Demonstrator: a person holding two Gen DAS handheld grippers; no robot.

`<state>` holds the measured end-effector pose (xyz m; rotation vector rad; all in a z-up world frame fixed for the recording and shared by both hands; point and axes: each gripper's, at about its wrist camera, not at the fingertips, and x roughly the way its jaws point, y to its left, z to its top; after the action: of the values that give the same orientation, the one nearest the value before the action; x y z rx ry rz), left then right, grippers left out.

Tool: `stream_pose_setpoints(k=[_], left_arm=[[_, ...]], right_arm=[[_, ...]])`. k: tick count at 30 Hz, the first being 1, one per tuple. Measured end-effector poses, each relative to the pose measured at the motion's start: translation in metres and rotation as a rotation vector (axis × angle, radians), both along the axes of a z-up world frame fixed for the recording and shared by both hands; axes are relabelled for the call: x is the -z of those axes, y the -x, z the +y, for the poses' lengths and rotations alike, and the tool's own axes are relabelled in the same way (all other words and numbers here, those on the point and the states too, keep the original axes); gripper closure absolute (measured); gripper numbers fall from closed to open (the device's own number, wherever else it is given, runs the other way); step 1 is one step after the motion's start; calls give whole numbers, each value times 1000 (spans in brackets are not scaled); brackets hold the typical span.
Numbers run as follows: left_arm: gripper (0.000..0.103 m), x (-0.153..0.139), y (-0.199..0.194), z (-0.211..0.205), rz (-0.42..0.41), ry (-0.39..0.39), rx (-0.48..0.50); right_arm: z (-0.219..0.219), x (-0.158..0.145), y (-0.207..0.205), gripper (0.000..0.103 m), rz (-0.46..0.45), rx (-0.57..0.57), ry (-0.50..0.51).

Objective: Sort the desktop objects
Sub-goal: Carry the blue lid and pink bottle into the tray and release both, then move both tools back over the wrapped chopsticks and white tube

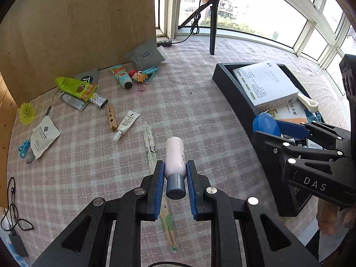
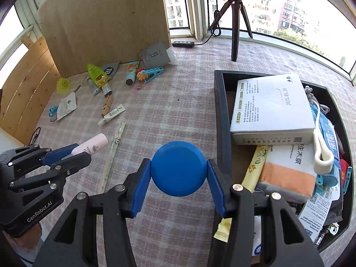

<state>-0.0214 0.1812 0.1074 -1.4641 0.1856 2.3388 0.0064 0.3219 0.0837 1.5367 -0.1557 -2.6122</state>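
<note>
One pink bottle (image 1: 175, 153), grey-capped, was clamped between the narrowly parted pads of the left gripper (image 1: 175, 178) above the checked desk (image 1: 200, 115). One blue disc (image 2: 178, 168) was gripped by the wider-set right gripper (image 2: 178, 173) beside one black tray (image 2: 219, 111). Tray contents: one white box (image 2: 271, 104); the rest overlapped, partly hidden.

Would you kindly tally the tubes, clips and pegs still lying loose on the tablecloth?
Tubes: 2, the cartoon tube and the white tube.
Blue plastic clips: 2, one large, one small.
Wooden clothespegs: 1.
Total: 5.
</note>
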Motion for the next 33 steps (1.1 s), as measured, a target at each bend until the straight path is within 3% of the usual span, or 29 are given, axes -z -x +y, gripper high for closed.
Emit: stream_pose_setpoints(k=[12, 22, 23, 25, 28, 33], left_arm=[[85, -12, -13, 107, 3, -61, 104], [84, -6, -13, 175, -38, -108, 145], [82, -5, -12, 178, -50, -124, 145], [48, -3, -10, 184, -101, -153, 160], [51, -10, -14, 185, -33, -110, 144], [51, -16, -15, 177, 8, -64, 134]], right_arm=[[125, -29, -58, 54, 27, 184, -25], [223, -21, -90, 54, -2, 328, -64], [230, -19, -90, 54, -4, 335, -64], [242, -19, -91, 54, -10, 335, -47], [255, -19, -88, 47, -43, 355, -46], [261, -26, -87, 46, -9, 362, -46]])
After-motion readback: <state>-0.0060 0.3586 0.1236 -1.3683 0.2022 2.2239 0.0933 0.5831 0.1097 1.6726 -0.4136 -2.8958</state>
